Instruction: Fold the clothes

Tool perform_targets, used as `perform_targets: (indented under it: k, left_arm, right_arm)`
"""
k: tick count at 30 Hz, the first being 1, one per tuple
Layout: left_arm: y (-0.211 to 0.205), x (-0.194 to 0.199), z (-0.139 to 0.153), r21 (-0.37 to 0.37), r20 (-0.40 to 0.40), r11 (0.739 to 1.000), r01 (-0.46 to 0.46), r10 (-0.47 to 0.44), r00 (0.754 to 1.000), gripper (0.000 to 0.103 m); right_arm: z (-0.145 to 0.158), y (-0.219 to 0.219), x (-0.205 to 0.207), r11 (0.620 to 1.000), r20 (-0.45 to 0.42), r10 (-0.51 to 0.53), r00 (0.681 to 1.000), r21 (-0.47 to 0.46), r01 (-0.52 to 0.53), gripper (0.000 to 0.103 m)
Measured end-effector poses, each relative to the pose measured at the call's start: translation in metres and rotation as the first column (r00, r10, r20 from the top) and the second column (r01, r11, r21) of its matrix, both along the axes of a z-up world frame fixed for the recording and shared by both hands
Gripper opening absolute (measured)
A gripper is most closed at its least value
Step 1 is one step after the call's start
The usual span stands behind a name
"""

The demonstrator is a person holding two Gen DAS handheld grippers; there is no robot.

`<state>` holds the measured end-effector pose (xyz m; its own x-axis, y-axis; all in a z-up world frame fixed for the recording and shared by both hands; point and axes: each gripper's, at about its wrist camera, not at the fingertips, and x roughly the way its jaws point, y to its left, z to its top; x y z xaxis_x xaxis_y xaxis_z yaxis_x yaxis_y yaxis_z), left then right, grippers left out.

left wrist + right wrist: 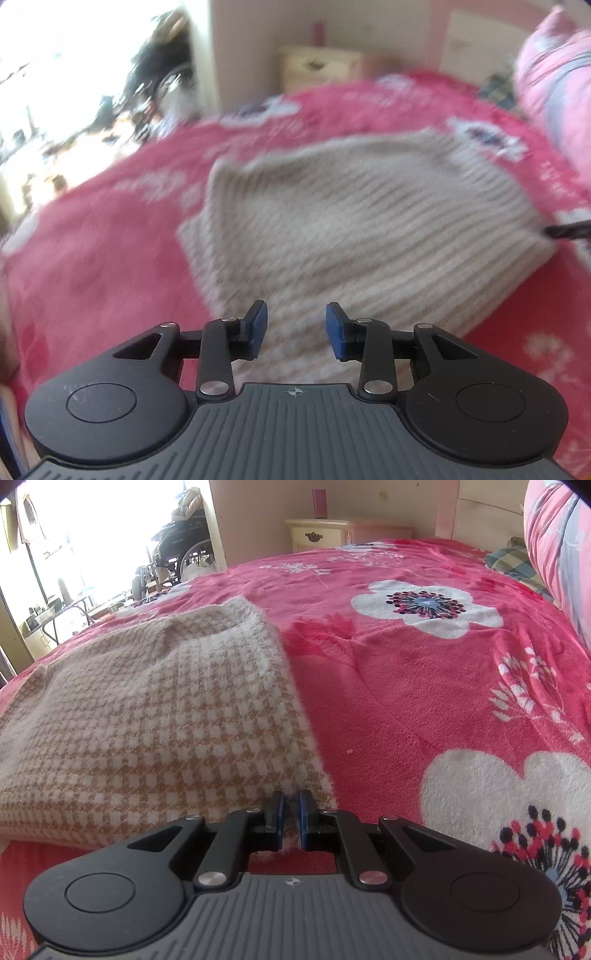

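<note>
A beige and white checked knit garment (354,236) lies folded on the pink flowered bedspread (110,240). The left wrist view is blurred. My left gripper (295,328) is open and empty, just above the garment's near edge. In the right wrist view the garment (155,716) lies to the left. My right gripper (291,818) is shut on the garment's near right corner; fabric shows between the blue pads (306,819). The tip of the right gripper (569,232) shows at the right edge of the left wrist view.
A pink pillow (557,546) and a plaid cloth (517,565) lie at the bed's far right. A cream nightstand (325,535) stands behind the bed. A wheelchair (181,557) stands by the bright window at the far left.
</note>
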<state>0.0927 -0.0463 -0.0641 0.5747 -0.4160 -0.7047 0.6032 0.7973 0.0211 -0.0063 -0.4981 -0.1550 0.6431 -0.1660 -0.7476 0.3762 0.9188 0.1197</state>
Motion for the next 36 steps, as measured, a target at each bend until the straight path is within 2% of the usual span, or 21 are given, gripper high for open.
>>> perform_targets:
  k: [3, 7, 9, 11, 12, 13, 15, 17, 19, 22, 25, 27, 30, 33, 36]
  left_arm:
    - [-0.017, -0.011, -0.002, 0.017, -0.002, 0.996, 0.090, -0.090, 0.996, 0.037]
    - [-0.041, -0.020, -0.040, 0.153, -0.043, 0.977, 0.148, -0.144, 0.989, 0.037]
    - [-0.039, -0.021, -0.051, 0.150, -0.037, 0.979, 0.140, -0.136, 0.990, 0.039]
    - [-0.037, -0.020, -0.050, 0.146, -0.039, 0.979, 0.142, -0.138, 0.990, 0.040]
    - [-0.036, -0.018, -0.049, 0.141, -0.051, 0.980, 0.140, -0.134, 0.990, 0.040]
    - [-0.035, -0.016, -0.048, 0.134, -0.062, 0.982, 0.136, -0.129, 0.990, 0.040]
    - [-0.034, -0.016, -0.047, 0.126, -0.071, 0.983, 0.132, -0.123, 0.990, 0.040]
    - [-0.036, -0.018, -0.048, 0.131, -0.063, 0.983, 0.131, -0.124, 0.990, 0.041]
    - [-0.037, -0.019, -0.048, 0.129, -0.060, 0.984, 0.126, -0.119, 0.991, 0.041]
    - [-0.037, -0.017, -0.048, 0.125, -0.062, 0.984, 0.129, -0.122, 0.991, 0.041]
    - [-0.035, -0.015, -0.048, 0.119, -0.073, 0.983, 0.138, -0.130, 0.989, 0.041]
    - [-0.034, -0.013, -0.047, 0.118, -0.075, 0.982, 0.144, -0.136, 0.988, 0.041]
    - [-0.034, -0.009, -0.041, 0.129, -0.095, 0.979, 0.161, -0.149, 0.984, 0.041]
    - [-0.032, -0.005, -0.029, 0.132, -0.094, 0.978, 0.162, -0.150, 0.984, 0.041]
    - [-0.040, 0.001, -0.028, 0.103, -0.091, 0.980, 0.173, -0.164, 0.982, 0.041]
  right_arm:
    - [0.000, 0.000, 0.002, 1.000, -0.002, -0.002, 1.000, -0.002, 0.002, 0.008]
    - [0.000, 0.001, 0.002, 1.000, -0.002, -0.004, 1.000, -0.009, 0.004, 0.008]
    - [0.002, 0.000, 0.004, 1.000, -0.012, -0.004, 1.000, -0.008, 0.004, 0.008]
    - [0.014, 0.002, 0.006, 1.000, -0.004, -0.001, 1.000, -0.010, 0.001, 0.009]
    - [0.022, 0.004, 0.007, 1.000, 0.005, 0.001, 1.000, -0.013, -0.001, 0.013]
    - [0.030, 0.010, 0.009, 0.999, 0.022, 0.023, 0.999, -0.022, -0.023, 0.013]
    - [0.051, 0.037, 0.013, 0.989, 0.084, 0.134, 0.987, -0.068, -0.128, 0.014]
    - [0.072, 0.064, 0.018, 0.966, 0.141, 0.245, 0.959, -0.119, -0.229, 0.014]
    - [0.082, 0.092, 0.024, 0.931, 0.170, 0.358, 0.918, -0.138, -0.338, 0.016]
    - [0.067, 0.135, 0.035, 0.858, 0.113, 0.504, 0.857, -0.179, -0.481, 0.016]
    - [0.024, 0.155, 0.050, 0.817, -0.018, 0.552, 0.834, -0.188, -0.545, 0.017]
    - [0.009, 0.152, 0.053, 0.818, -0.009, 0.553, 0.833, -0.183, -0.545, 0.017]
    - [0.016, 0.142, 0.060, 0.854, -0.001, 0.514, 0.858, -0.092, -0.512, 0.017]
    - [0.014, 0.140, 0.059, 0.863, 0.010, 0.502, 0.865, -0.069, -0.500, 0.018]
    - [0.012, 0.141, 0.057, 0.863, 0.011, 0.501, 0.866, -0.081, -0.498, 0.018]
